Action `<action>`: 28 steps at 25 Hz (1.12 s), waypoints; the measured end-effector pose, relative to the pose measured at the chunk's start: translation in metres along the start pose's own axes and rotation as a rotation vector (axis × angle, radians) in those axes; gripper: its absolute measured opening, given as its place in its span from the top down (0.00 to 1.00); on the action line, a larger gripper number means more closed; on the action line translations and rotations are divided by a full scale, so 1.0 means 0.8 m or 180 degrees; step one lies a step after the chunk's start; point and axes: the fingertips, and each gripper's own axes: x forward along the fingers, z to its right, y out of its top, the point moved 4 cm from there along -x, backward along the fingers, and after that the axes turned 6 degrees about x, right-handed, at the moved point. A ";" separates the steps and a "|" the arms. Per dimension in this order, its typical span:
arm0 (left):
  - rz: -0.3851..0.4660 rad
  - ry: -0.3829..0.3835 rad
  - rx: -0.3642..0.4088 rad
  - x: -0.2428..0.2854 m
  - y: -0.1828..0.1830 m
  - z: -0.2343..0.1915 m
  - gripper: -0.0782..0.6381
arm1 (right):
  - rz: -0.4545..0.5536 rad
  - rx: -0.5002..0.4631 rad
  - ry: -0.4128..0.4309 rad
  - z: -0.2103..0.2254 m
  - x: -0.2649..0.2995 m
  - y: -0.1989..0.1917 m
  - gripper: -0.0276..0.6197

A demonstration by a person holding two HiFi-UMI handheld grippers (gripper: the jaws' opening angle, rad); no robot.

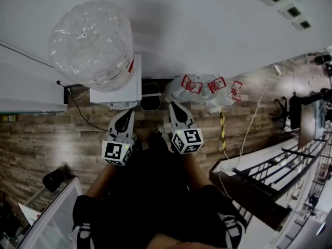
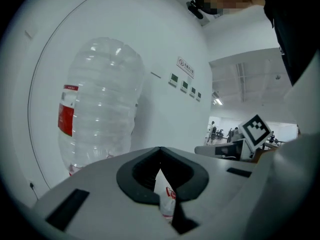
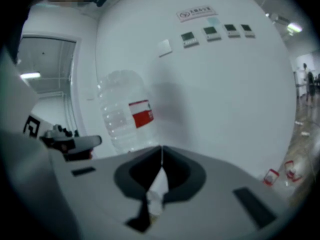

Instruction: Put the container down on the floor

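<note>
A big clear water container (image 1: 92, 44) with a red label stands upside down on a white dispenser (image 1: 134, 87) against the wall; it also shows as the container (image 2: 100, 104) in the left gripper view and as the container (image 3: 125, 114) in the right gripper view. Several empty containers (image 1: 205, 90) with red labels lie on the wood floor to the dispenser's right. My left gripper (image 1: 124, 114) and right gripper (image 1: 175, 106) are held side by side in front of me, pointing at the wall. Both are shut with nothing in them, the left gripper's (image 2: 160, 149) and right gripper's (image 3: 161, 148) jaw tips meeting.
A black bin (image 1: 150, 95) stands between the dispenser and the floor containers. A cable (image 1: 78, 108) runs from the dispenser's left side. A yellow-black post (image 1: 223, 131) and a black railing (image 1: 270, 180) lie to the right, a dark object (image 1: 54, 179) at the lower left.
</note>
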 end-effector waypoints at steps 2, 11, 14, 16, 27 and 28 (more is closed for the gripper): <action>0.0044 0.0012 0.0033 0.003 0.007 0.007 0.85 | 0.0125 -0.0011 0.0051 -0.010 -0.021 0.012 0.91; 0.0029 -0.0007 0.0025 0.010 0.007 0.037 0.85 | -0.0008 0.0007 0.0140 -0.020 -0.051 0.004 0.91; 0.0025 0.0028 -0.0007 0.012 0.008 0.036 0.85 | 0.0016 0.0035 0.0169 -0.019 -0.055 0.002 0.91; 0.0009 0.0076 -0.0033 0.011 0.005 0.033 0.85 | 0.0024 0.0013 0.0183 -0.019 -0.058 0.001 0.91; 0.0043 0.0013 0.0016 0.019 0.009 0.045 0.85 | 0.0118 0.0145 0.0199 -0.011 -0.060 0.004 0.91; 0.0041 0.0009 0.0015 0.019 0.009 0.046 0.85 | 0.0125 0.0152 0.0197 -0.010 -0.060 0.004 0.91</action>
